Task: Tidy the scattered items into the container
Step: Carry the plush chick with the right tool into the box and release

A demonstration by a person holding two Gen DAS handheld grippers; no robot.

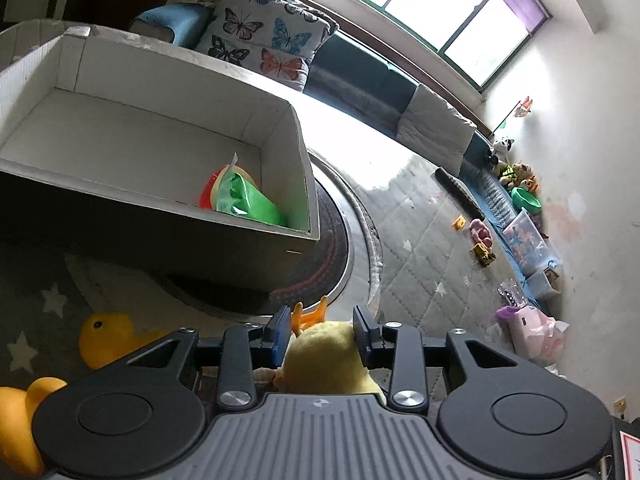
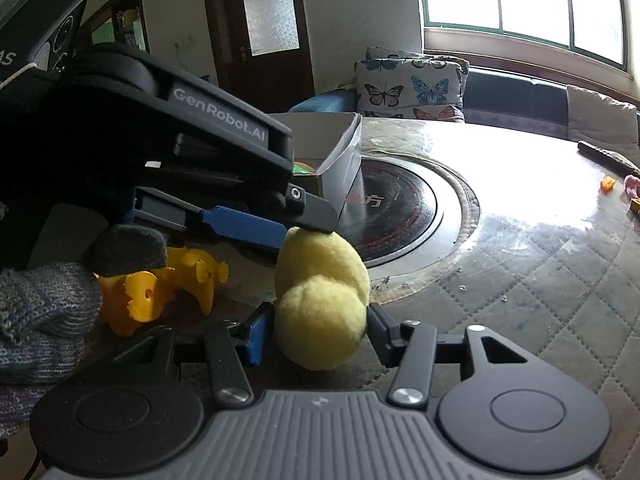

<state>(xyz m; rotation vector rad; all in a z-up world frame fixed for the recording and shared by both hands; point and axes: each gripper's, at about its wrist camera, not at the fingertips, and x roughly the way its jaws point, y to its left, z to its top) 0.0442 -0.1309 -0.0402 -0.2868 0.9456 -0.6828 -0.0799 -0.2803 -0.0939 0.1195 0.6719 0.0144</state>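
Observation:
A yellow plush toy (image 2: 320,300) lies on the quilted table cover, and both grippers are on it. My right gripper (image 2: 320,314) has a pad against each side of its round lower part. My left gripper (image 2: 310,230) reaches in from the left and touches the plush's upper end. In the left wrist view the plush (image 1: 324,356) fills the gap between the blue pads of that left gripper (image 1: 322,320). The white cardboard box (image 1: 306,160) stands just beyond, with a green and red item (image 1: 244,200) inside. An orange toy animal (image 2: 160,288) lies next to the plush.
Two yellow rubber ducks (image 1: 106,336) (image 1: 20,420) sit on the star-patterned cover at the left. A gloved hand (image 2: 40,312) holds the left gripper. A round black hotplate (image 2: 400,208) is set into the table. Small toys (image 1: 482,254) and a black bar (image 2: 608,158) lie far right.

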